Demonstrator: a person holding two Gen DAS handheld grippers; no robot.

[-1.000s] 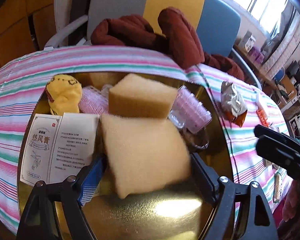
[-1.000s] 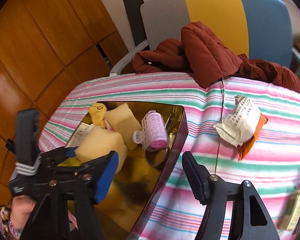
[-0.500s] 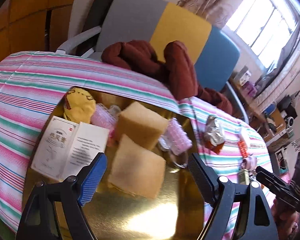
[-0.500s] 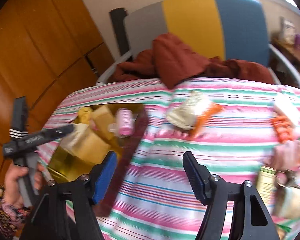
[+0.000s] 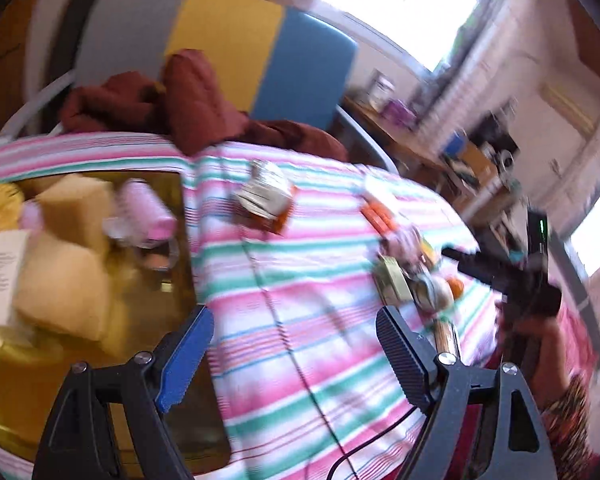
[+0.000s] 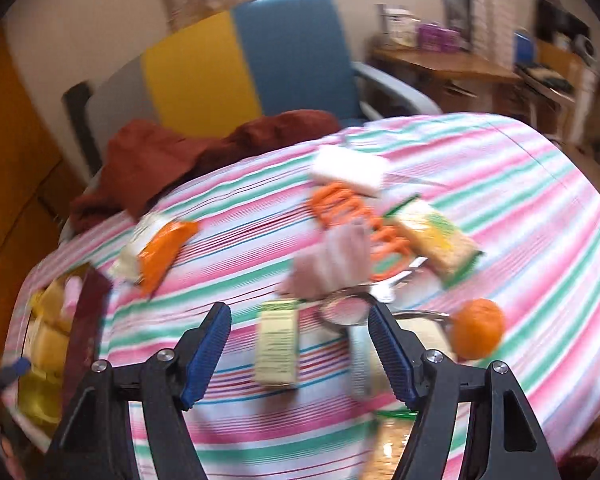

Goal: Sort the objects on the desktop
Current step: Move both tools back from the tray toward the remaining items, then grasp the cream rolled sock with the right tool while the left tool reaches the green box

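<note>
The gold tray (image 5: 188,264) at the striped cloth's (image 5: 300,320) left edge holds sponges (image 5: 60,288) and a pink roller (image 5: 148,208). Right of the tray lie an orange packet (image 6: 160,248), a pale box (image 6: 278,344) and an orange ball (image 6: 478,328). The left gripper (image 5: 292,344) and right gripper (image 6: 300,344) stand apart, empty.

On the worktop (image 5: 300,320), the tray (image 5: 180,208) at the left holds 2 sponges (image 5: 60,284) and a hair roller (image 5: 148,212), a packet (image 5: 266,192) lies right of it, a cluster of small items (image 6: 340,256) lies farther right, and a chair (image 5: 228,48) stands behind.
</note>
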